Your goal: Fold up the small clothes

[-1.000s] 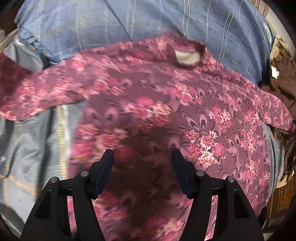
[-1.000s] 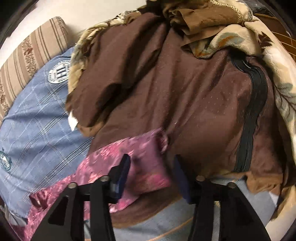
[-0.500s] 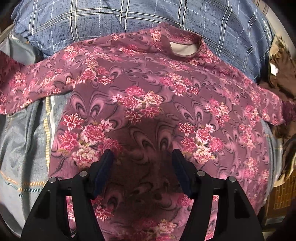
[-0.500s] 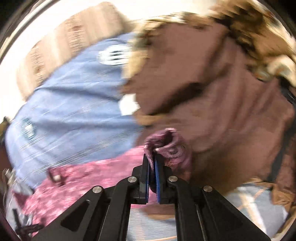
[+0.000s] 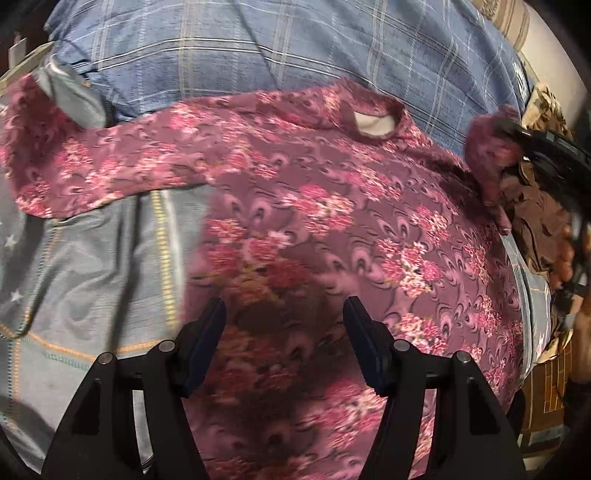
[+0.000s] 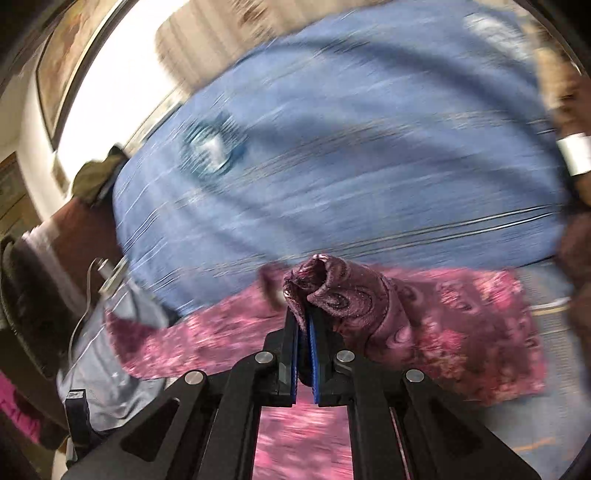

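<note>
The floral top (image 5: 295, 206) lies spread on a grey sheet (image 5: 96, 266), chest up, its neckline (image 5: 373, 123) toward twelve o'clock in the left wrist view and its left sleeve (image 5: 92, 162) stretched out toward nine o'clock. It looks like thin, limp, slightly silky cloth: light to lift, with no stiffness to hold a crease, and likely to slide over itself and off the sheet if dragged. Such fabric is best taken at an edge or seam, where several layers bunch, such as a cuff, shoulder or hem.

The right tongs (image 6: 303, 332) are clamped tight on the end of the right sleeve (image 6: 332, 280), which puckers into a knot above the closed jaws; in the left wrist view that gathered cuff hangs raised at two o'clock. The left tongs (image 5: 284, 332) hover over the lower body of the top with jaws apart and nothing between them, fabric only below.

A blue checked pillow (image 5: 295, 48) lies just beyond the neckline at twelve o'clock, touching or overlapping the garment's upper edge, so a sleeve swung that way could land on it. A heap of brown clothes (image 5: 532, 221) crowds the three o'clock side, just beside the top, and could snag the folded edge. A striped cushion (image 5: 506, 14) sits farther back at one o'clock.
</note>
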Motion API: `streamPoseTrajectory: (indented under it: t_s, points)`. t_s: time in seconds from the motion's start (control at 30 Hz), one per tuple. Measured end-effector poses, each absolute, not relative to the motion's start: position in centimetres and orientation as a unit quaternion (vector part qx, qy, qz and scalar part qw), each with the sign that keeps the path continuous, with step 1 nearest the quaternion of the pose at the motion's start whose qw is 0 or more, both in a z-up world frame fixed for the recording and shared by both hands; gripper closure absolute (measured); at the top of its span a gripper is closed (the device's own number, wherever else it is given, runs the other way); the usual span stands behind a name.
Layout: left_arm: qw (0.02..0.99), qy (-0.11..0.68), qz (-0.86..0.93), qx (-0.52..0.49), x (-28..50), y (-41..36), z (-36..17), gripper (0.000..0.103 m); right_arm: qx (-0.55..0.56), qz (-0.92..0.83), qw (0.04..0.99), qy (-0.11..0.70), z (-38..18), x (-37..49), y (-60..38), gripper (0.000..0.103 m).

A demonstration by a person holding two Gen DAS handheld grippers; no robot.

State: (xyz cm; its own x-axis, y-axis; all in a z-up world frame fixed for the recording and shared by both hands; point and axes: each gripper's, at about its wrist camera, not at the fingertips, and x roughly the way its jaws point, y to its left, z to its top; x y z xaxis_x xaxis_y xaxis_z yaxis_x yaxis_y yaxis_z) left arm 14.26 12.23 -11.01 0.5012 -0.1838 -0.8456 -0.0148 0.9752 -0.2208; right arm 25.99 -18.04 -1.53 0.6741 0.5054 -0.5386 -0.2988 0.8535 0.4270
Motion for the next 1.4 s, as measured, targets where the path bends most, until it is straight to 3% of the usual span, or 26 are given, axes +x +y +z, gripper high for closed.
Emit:
streamPoseTrajectory:
  t_s: [0.33, 0.6, 0.77, 0.9, 1.13, 1.33, 1.37, 1.4]
  points:
    - [0.871, 0.478, -0.005, -0.114, 12.3, 18.5, -10.3, 0.038, 0.139, 0.325, 0.842, 0.408, -7.2, 28.6, -0.5, 0.098]
    - [0.867, 0.48, 0.013, -0.136, 12.2, 20.4, -10.6, 0.038, 0.161, 0.321, 0.796, 0.487, -12.7, 30.2, 5.0, 0.093]
    - [0.868, 0.48, -0.002, -0.131, 13.7, 19.1, -10.0, 0.038, 0.198, 0.344, 0.796, 0.457, -10.7, 28.5, 0.9, 0.09]
    - [0.865, 0.481, -0.03, -0.141, 16.7, 16.9, -9.5, 0.038, 0.221, 0.299, 0.827, 0.421, -9.0, 26.6, -7.0, 0.076]
    - [0.835, 0.516, -0.048, -0.184, 24.2, 12.0, -11.6, 0.038, 0.294, 0.172, 0.841, 0.42, -12.2, 23.1, -21.6, 0.073]
    - [0.806, 0.531, -0.026, -0.261, 28.3, 11.7, -14.3, 0.038, 0.394, 0.128, 0.816, 0.403, -15.3, 24.1, -28.3, 0.069]
    - [0.803, 0.53, -0.017, -0.272, 28.8, 11.9, -14.4, 0.045, 0.401, 0.127, 0.815, 0.399, -15.4, 24.7, -28.5, 0.069]
    - [0.803, 0.527, -0.011, -0.278, 29.1, 12.1, -14.3, 0.069, 0.406, 0.127, 0.814, 0.395, -15.4, 25.1, -28.7, 0.07]
